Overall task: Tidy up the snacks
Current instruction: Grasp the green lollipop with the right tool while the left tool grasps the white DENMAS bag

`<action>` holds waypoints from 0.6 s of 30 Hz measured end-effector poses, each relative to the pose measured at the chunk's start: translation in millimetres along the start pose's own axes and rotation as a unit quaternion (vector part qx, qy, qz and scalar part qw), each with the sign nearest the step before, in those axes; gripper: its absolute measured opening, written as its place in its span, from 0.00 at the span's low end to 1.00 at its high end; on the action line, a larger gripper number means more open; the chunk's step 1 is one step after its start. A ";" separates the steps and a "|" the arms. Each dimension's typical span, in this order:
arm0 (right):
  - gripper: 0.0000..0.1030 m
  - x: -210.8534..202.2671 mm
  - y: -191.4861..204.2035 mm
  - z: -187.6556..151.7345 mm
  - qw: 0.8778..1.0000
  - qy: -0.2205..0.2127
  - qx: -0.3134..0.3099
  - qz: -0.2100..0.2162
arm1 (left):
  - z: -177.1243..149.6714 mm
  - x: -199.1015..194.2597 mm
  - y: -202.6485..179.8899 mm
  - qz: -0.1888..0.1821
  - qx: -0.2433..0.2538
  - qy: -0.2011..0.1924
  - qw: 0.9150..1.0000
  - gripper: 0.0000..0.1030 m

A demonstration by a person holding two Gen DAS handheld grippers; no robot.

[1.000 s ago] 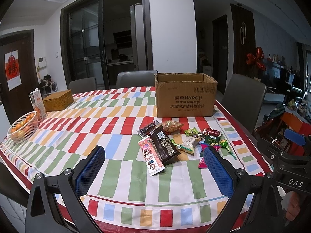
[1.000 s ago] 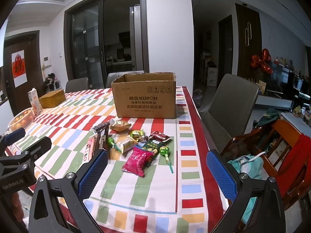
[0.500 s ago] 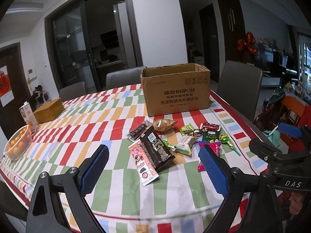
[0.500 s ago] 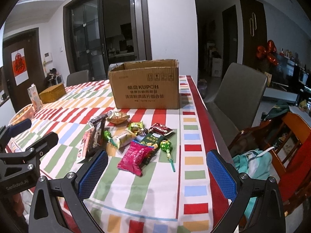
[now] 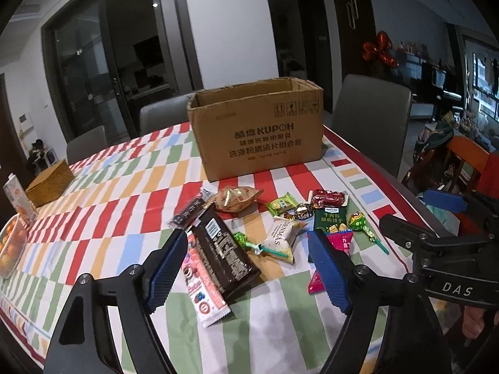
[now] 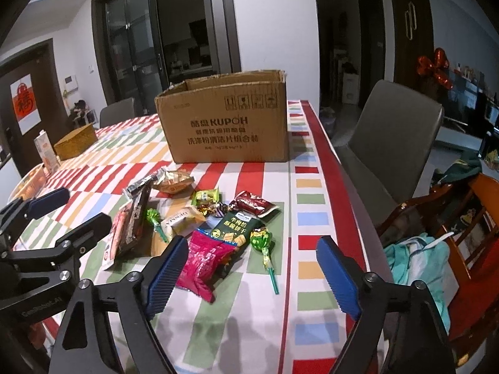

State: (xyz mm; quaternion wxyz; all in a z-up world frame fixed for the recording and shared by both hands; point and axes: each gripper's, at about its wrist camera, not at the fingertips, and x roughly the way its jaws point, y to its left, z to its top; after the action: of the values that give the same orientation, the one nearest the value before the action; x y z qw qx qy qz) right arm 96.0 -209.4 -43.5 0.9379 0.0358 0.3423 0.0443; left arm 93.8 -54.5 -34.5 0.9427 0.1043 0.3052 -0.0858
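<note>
Cardboard box, printed "KUPOH" over Chinese text, stands open just behind the loose snacks. I bring both grippers down on the pile. The left gripper has just been narrowing around the dark brown bar, pads not yet touching. The right gripper, also narrowing, frames the pink packet, which is not yet gripped. I square the pads before closing. One white pouch reads "DENMAS".

brown box, multicoloured checked tablecloth, pink packet
</note>
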 end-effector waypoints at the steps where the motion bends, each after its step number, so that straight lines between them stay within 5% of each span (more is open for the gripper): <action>1: 0.80 4.2 -0.1 1.1 1.000 0.005 -0.002 -0.002 | 1.5 4.7 -1.0 -0.005 0.002 0.002 1.000 0.77; 18: 0.56 69.3 -13.4 2.7 0.996 0.087 0.008 0.014 | 6.0 81.3 -16.8 -0.046 0.029 0.068 0.996 0.55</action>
State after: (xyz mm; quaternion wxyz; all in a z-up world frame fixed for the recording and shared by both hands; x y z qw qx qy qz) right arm 151.3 -215.4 -87.0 0.9035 0.0443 0.4224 0.0574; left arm 158.4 -80.2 -80.4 0.9115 0.1228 0.3704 -0.1300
